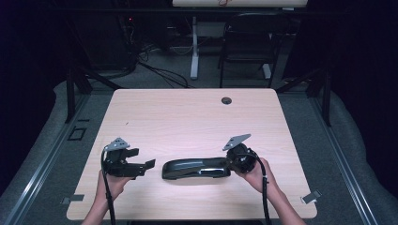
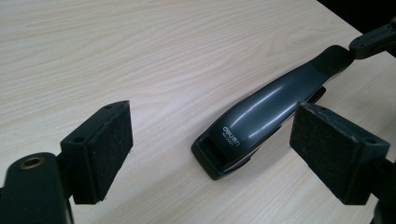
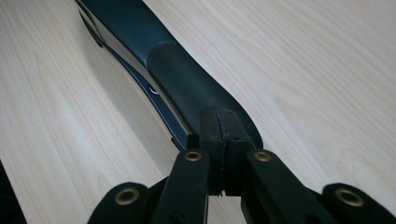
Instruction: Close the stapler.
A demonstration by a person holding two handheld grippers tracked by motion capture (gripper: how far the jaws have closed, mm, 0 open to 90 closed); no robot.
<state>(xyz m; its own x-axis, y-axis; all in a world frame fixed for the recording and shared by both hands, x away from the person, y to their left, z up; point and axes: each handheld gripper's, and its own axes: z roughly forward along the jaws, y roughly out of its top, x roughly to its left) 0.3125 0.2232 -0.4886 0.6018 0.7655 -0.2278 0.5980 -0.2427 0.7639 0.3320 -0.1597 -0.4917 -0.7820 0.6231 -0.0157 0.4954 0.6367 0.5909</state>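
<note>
High view: stapler (image 1: pixel 196 168) lies between the claws. Right claw (image 1: pixel 231 163) is closed against its rear end, apparently pressing; left claw (image 1: pixel 149 165) gapes empty before its nose. Risk: closed tips slip off, stapler skids.

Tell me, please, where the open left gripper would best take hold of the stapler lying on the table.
Probably the stapler at its blunt front end, approached from the left gripper side. That end points at the open jaws, its flat sides suiting the pads. The right gripper sits at the tail.

room: dark | floor (image 1: pixel 159 77): grey carpet, cables | folding chair (image 1: pixel 248 44): black, behind light wood table (image 1: pixel 187 117)
</note>
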